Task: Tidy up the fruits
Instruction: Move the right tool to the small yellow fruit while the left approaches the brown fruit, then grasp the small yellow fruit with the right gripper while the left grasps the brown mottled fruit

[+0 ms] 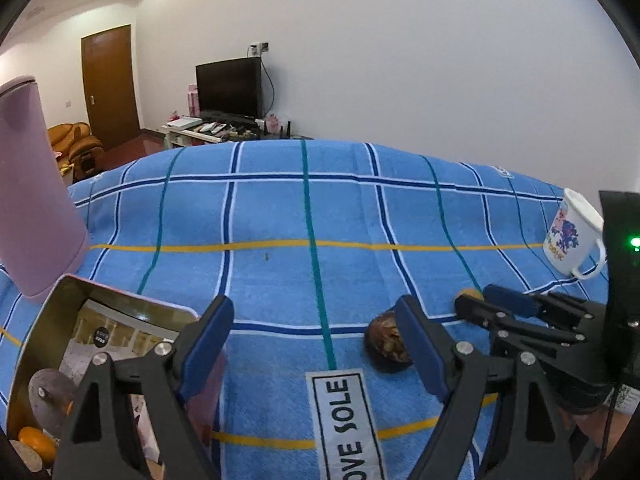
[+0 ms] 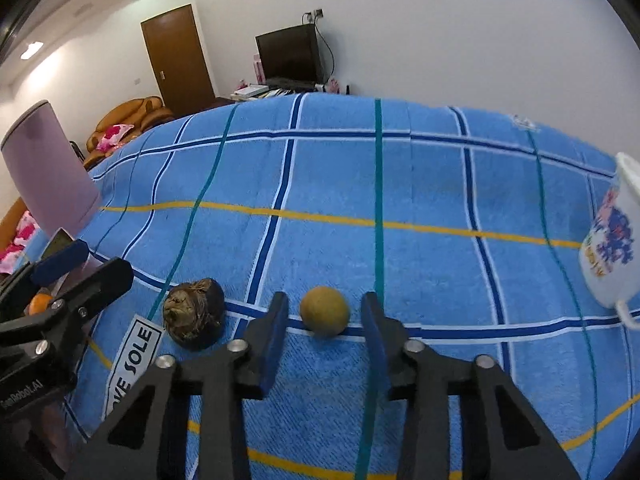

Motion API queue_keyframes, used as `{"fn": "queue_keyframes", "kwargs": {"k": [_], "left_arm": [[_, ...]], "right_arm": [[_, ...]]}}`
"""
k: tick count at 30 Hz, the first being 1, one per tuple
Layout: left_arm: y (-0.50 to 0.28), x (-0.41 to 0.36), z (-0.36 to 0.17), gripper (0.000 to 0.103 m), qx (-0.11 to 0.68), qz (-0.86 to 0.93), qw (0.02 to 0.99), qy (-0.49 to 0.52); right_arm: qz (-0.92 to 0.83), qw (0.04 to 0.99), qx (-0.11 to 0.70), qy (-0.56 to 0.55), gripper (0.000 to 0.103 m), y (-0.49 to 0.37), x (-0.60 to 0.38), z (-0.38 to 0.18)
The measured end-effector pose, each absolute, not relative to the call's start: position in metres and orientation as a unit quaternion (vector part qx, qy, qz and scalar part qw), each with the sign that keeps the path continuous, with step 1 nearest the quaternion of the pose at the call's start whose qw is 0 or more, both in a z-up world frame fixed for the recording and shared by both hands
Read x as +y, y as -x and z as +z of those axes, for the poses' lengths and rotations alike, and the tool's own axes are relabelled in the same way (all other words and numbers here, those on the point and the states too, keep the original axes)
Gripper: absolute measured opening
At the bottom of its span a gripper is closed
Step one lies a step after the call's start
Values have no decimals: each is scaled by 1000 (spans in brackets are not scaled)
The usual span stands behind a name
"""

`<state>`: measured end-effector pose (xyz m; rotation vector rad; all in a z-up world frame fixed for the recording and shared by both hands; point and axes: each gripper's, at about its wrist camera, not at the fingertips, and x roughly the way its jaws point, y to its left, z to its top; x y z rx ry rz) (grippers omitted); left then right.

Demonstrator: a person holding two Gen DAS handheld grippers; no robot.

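A small tan round fruit point(image 2: 324, 311) lies on the blue checked cloth, between the tips of my open right gripper point(image 2: 325, 320); the fingers stand on either side of it without touching. A dark brown wrinkled fruit point(image 2: 195, 313) lies to its left; it also shows in the left wrist view point(image 1: 387, 340), just left of my left gripper's right finger. My left gripper point(image 1: 316, 344) is open and empty above the cloth. A metal tin point(image 1: 44, 320) at the lower left holds an orange fruit point(image 1: 37, 443) and a grey round thing.
A tall pink cup point(image 1: 34, 192) stands behind the tin. A white printed mug point(image 2: 612, 240) stands at the right, also in the left wrist view point(image 1: 574, 236). A white cloth label point(image 1: 346, 424) lies on the blue cloth point(image 1: 280, 208).
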<state>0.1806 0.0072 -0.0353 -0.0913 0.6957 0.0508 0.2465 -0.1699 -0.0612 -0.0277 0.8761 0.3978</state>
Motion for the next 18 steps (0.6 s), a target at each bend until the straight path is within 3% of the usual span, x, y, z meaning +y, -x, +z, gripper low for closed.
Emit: {"fn": "queue_keyframes", "kwargs": {"k": [12, 15, 18], "left_arm": [[-183, -16, -43, 82, 357, -25, 933, 21], [-191, -27, -53, 70, 381, -39, 924, 12], [-200, -28, -58, 66, 397, -48, 916, 21]], "right_arm": [[167, 897, 410, 6, 28, -226, -192, -57], [167, 898, 408, 0, 28, -222, -198, -57], [168, 899, 404, -1, 28, -221, -200, -55]]}}
